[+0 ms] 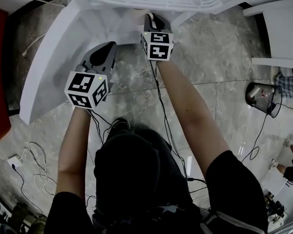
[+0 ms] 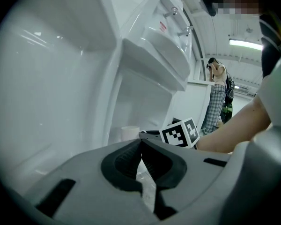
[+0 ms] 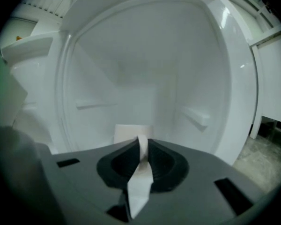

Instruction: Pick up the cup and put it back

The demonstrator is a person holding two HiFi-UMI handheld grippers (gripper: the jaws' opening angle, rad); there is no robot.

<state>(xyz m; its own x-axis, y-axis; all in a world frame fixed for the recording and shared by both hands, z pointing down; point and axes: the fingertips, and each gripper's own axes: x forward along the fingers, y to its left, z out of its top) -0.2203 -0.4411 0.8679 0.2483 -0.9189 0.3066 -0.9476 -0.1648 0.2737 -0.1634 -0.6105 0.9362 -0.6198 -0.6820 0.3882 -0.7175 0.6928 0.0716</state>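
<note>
Clearly, in the head view both arms reached forward into the open white compartment [image 1: 63,38] under a water dispenser. The right gripper [image 1: 150,17] was deep inside, its tips at a small pale cup [image 1: 137,14]. The left gripper [image 1: 109,46] hung lower and to the left, near the compartment's wall, apart from the cup.

In the left gripper view, the left gripper [image 2: 140,142] had its jaws pressed together at the tips with nothing between them. Beyond them the cup [image 2: 129,132] showed low in the compartment, just beside the marker cube [image 2: 180,132] of the other gripper. Its base was hidden, so I could not tell if it stood on the compartment floor or was lifted.

In the right gripper view, the right gripper [image 3: 141,148] was closed on a thin white strip, which I took to be the cup's wall seen edge-on, one jaw inside and one outside. The rest of the cup [image 3: 125,131] rose just behind the jaws.

The cup looked like a thin paper one, so I judged it very light, soft and easy to crush. A hold on the wall near the rim seemed right, with gentle pressure. It could tilt or slip from such a narrow pinch, so I would set it down slowly and upright.
</note>
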